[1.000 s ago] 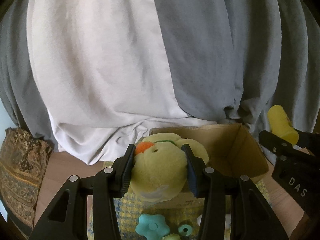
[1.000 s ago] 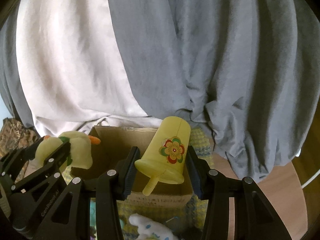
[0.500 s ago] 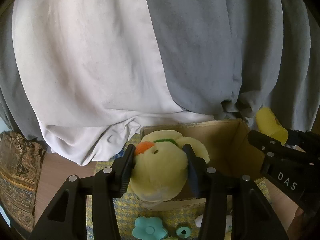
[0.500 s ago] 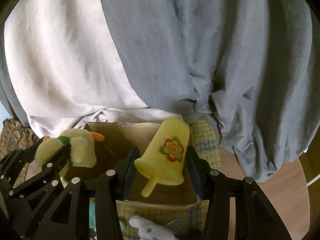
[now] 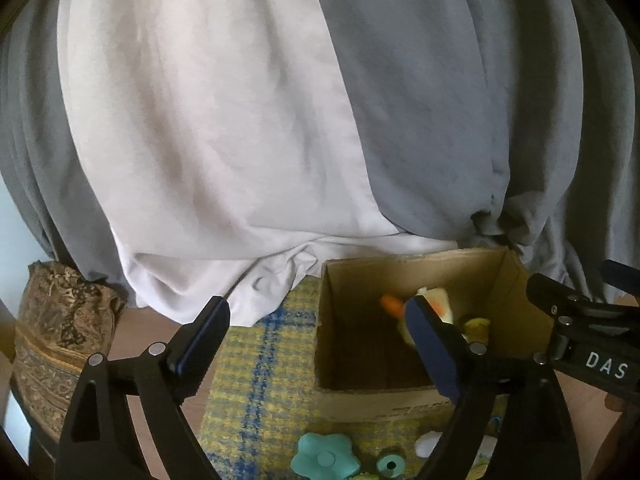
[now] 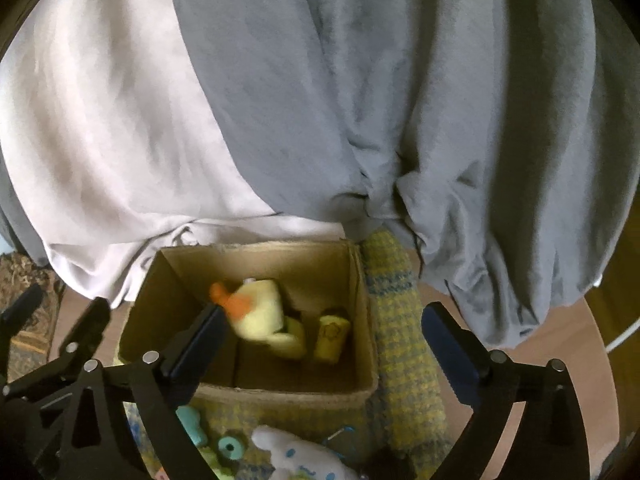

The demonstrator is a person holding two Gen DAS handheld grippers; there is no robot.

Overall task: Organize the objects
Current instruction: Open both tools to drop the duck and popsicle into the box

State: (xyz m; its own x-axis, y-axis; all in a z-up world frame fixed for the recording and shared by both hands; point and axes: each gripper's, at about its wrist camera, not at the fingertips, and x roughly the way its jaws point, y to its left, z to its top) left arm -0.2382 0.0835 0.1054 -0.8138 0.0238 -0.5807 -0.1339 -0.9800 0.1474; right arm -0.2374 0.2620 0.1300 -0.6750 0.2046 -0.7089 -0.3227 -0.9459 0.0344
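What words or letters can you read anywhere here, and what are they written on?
"DAS": white letters on the black body of the right gripper, seen at the right edge of the left wrist view.
The yellow cup in the cardboard box has a faint mark, too blurred to read.

Two wrist fisheye cams, each just behind its hand-held gripper's fingers, angled down, close on the cardboard box ahead; both share box, curtains beyond.
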